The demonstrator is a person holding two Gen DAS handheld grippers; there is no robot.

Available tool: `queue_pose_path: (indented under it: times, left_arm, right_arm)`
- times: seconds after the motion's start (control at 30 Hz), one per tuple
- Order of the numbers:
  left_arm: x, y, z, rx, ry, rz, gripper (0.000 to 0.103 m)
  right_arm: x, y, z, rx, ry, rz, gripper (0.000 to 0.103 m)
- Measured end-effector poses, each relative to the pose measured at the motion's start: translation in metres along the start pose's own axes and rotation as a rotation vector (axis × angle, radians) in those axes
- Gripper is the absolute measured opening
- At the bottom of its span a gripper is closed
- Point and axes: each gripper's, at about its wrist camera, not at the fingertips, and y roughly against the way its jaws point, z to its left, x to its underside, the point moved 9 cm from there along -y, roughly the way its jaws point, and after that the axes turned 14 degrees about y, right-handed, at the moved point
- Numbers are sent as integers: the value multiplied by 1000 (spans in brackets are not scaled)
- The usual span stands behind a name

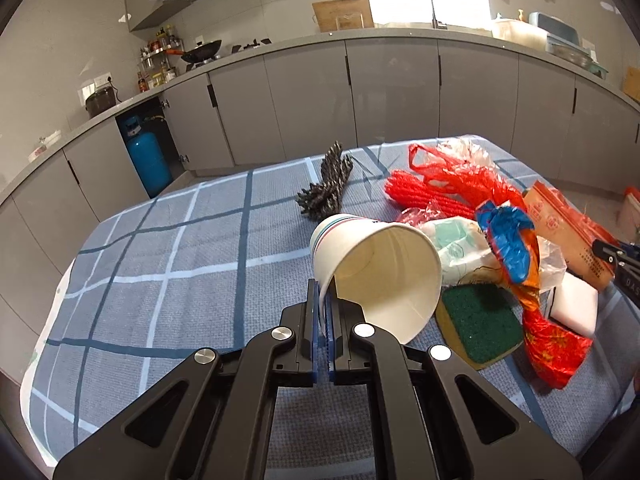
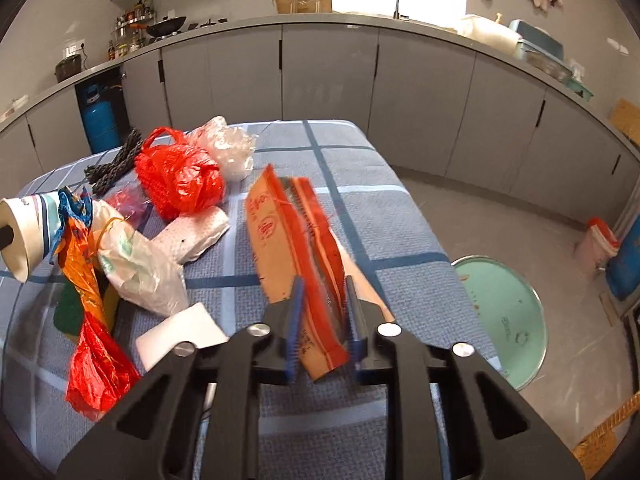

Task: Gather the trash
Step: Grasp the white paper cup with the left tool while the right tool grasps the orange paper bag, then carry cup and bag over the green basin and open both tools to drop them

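Observation:
My left gripper (image 1: 325,300) is shut on the rim of a white paper cup (image 1: 376,272) with coloured stripes, held tilted with its mouth toward me; the cup also shows at the left edge of the right wrist view (image 2: 24,232). My right gripper (image 2: 322,304) is shut on a brown and red paper packet (image 2: 296,248), lifted above the checked tablecloth (image 2: 360,208). The packet also shows in the left wrist view (image 1: 560,228), with the right gripper at the frame's right edge.
On the cloth lie a red plastic bag with red netting (image 2: 180,176), clear plastic (image 2: 228,148), a dark rope bundle (image 1: 326,188), a green sponge (image 1: 480,328), a white block (image 2: 180,336), wrappers. A green round bin lid (image 2: 504,312) sits on the floor at right.

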Motion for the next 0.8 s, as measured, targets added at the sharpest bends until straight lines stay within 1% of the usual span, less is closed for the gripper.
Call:
queue_pose_path:
  times: [0.1,0.27,0.37,0.5,0.6,0.8]
  left_arm:
    - [-8,10,0,-6,-4,-29,4]
    - [-22,25,-5,8,-8,-66,4]
    - [-32,35,-19,34,-23,-90,4]
    - [-43,47,-50,90,-60,-125,4]
    - [-53,56,-81,140,-89,-144,4]
    - [-64,66,-139,238,-133,-170,4]
  right_arm:
    - [-5,11,1,4,6,-31,8]
    - [-14,32,-10,32,-13,-82,7]
    - [-18,48,-21,52,-30,-116,7]
    - [-20,65,-41,77,-63,-144,7]
    - [-19,78,-59,104,-92,-163,7]
    - [-14,102,-106,180,-156,-190,7]
